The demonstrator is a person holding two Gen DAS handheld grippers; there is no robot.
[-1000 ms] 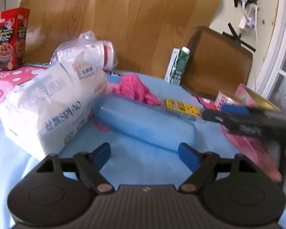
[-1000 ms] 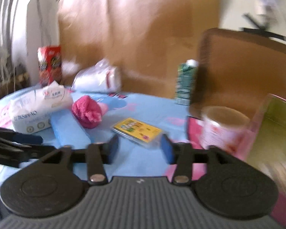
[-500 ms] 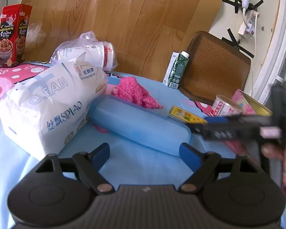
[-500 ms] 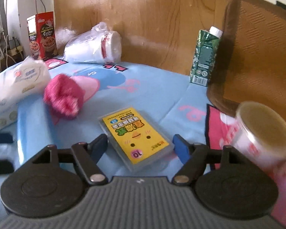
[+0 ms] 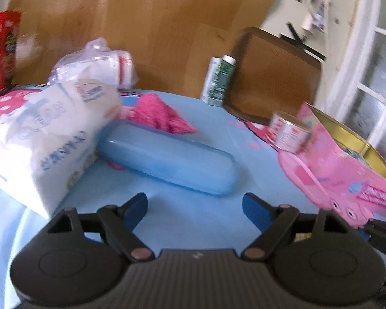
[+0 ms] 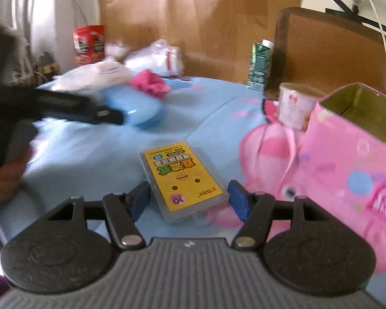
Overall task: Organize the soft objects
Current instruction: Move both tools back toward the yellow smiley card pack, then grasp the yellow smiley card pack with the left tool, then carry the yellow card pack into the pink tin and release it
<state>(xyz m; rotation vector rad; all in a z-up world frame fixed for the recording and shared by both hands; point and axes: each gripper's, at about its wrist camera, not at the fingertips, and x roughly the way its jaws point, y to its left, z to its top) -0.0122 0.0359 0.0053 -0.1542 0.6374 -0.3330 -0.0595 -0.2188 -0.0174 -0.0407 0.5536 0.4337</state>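
In the left wrist view a white tissue pack [image 5: 46, 139] lies at left, a pink fluffy cloth [image 5: 159, 114] behind a blue case [image 5: 167, 157], and a clear bag of white soft goods [image 5: 95, 67] at the back. My left gripper [image 5: 195, 209] is open and empty, just short of the blue case. In the right wrist view my right gripper [image 6: 189, 199] is open with its fingers on either side of a yellow card box [image 6: 182, 177], not closed on it. The pink cloth [image 6: 149, 82] and tissue pack [image 6: 95, 77] lie far left.
A pink gift bag [image 6: 347, 170] with a gold inside lies open at right, a paper cup [image 6: 296, 108] behind it. A green carton [image 6: 260, 64], a brown tray [image 6: 329, 51] and a red snack box [image 6: 88, 42] stand along the back wall.
The right gripper has pulled back and down toward the yellow card box, which now sits between its fingers. The left gripper swung slightly right; the right gripper has left its view.
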